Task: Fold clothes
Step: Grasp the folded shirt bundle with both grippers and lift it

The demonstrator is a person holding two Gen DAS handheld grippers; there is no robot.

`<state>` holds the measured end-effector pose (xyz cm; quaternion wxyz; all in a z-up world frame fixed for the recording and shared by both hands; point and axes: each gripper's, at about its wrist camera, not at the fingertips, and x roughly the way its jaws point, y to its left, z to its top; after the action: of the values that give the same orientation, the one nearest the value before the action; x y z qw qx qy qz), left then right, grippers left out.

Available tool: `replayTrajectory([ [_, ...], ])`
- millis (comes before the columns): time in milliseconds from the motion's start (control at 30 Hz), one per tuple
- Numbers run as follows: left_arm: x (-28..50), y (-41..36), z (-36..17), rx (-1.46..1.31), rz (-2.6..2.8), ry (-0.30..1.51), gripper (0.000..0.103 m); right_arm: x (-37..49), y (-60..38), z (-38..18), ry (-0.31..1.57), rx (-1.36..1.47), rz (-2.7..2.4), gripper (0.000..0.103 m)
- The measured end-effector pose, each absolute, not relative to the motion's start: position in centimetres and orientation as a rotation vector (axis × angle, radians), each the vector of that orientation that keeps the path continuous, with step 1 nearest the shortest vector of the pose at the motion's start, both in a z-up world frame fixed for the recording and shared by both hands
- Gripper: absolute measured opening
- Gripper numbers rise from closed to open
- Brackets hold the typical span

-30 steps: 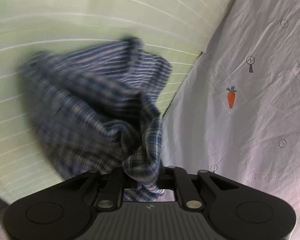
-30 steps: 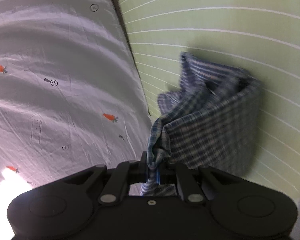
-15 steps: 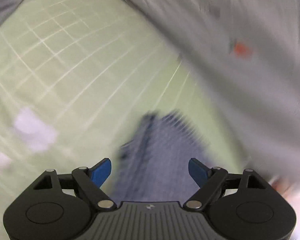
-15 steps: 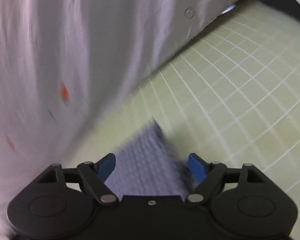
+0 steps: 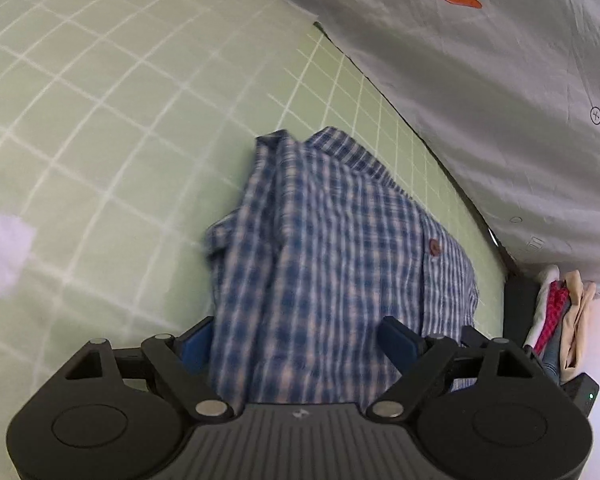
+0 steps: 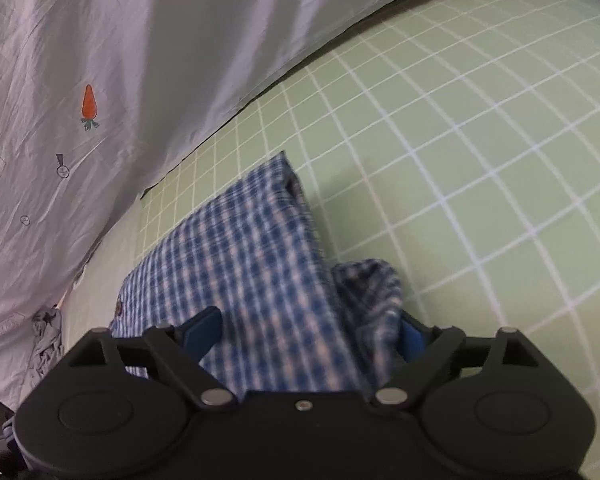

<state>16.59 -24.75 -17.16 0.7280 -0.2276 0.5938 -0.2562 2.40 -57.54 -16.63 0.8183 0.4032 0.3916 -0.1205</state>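
While both sets of tongs stand spread, nothing is pinched: the left gripper (image 5: 300,342) and the right gripper (image 6: 312,330) show blue pads wide apart over the blue-and-white checked shirt (image 5: 332,264). That shirt lies folded into a rough, soft-edged rectangle on the pale green mat (image 5: 100,120) ruled with a white grid, one brown button (image 5: 434,246) showing near its edge. Just beside the mat's border runs a crinkled white sheet (image 6: 80,120) printed with small orange carrots (image 6: 89,102).
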Motion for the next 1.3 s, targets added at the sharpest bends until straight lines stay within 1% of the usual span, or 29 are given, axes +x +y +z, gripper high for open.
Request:
replayTrajectory([
  [100,16.8,-25.2,-17.7,-0.547,-0.594,1.313,0.085,3.8,-56.7,-16.7,0.838,0.867,-0.229,0.098],
  [167,16.9,-25.3,-18.1,-0.587,-0.615,1.318,0.079,4.5,-55.7,-16.6,0.844,0.854,-0.208,0.101],
  [233,16.5,-25.1,-18.5,-0.625,-0.641,1.323,0.066,4.9,-54.6,-16.7,0.847,0.860,-0.160,0.100],
  [267,16.3,-25.1,-18.9,-0.642,-0.649,1.325,0.062,5.0,-54.0,-16.9,0.848,0.881,-0.127,0.097],
  [300,16.2,-25.2,-19.2,-0.659,-0.656,1.327,0.055,5.2,-53.5,-17.1,0.849,0.902,-0.093,0.092],
  [333,16.0,-25.2,-19.4,-0.673,-0.663,1.330,0.048,5.3,-52.9,-17.2,0.850,0.922,-0.060,0.077],
  [367,15.8,-25.2,-19.5,-0.674,-0.670,1.335,0.045,5.2,-52.4,-17.5,0.848,0.947,-0.040,0.060],
  [400,15.7,-25.2,-19.4,-0.671,-0.678,1.337,0.040,5.0,-52.0,-17.7,0.847,0.970,-0.032,0.052],
  [433,15.5,-25.2,-19.1,-0.654,-0.689,1.333,0.038,4.5,-51.6,-17.7,0.840,0.986,-0.034,0.043],
  [467,15.3,-25.2,-18.7,-0.636,-0.699,1.329,0.038,4.1,-51.2,-17.6,0.832,1.000,-0.039,0.038],
  [533,14.7,-25.4,-17.7,-0.605,-0.713,1.321,0.038,2.9,-50.7,-17.3,0.820,1.015,-0.042,0.034],
  [700,12.2,-27.1,-15.2,-0.560,-0.775,1.312,0.038,-1.3,-50.2,-15.0,0.780,1.041,-0.080,0.032],
  [867,9.7,-30.5,-12.9,-0.521,-0.908,1.297,0.038,-5.9,-52.1,-12.0,0.695,1.017,-0.137,0.032],
  [1067,6.5,-37.5,-10.2,-0.463,-1.069,1.278,0.038,-12.9,-57.6,-8.8,0.584,0.972,-0.209,0.031],
  [1300,1.6,-48.5,-7.5,-0.410,-1.185,1.213,0.038,-20.4,-66.3,-4.9,0.474,0.882,-0.260,0.031],
])
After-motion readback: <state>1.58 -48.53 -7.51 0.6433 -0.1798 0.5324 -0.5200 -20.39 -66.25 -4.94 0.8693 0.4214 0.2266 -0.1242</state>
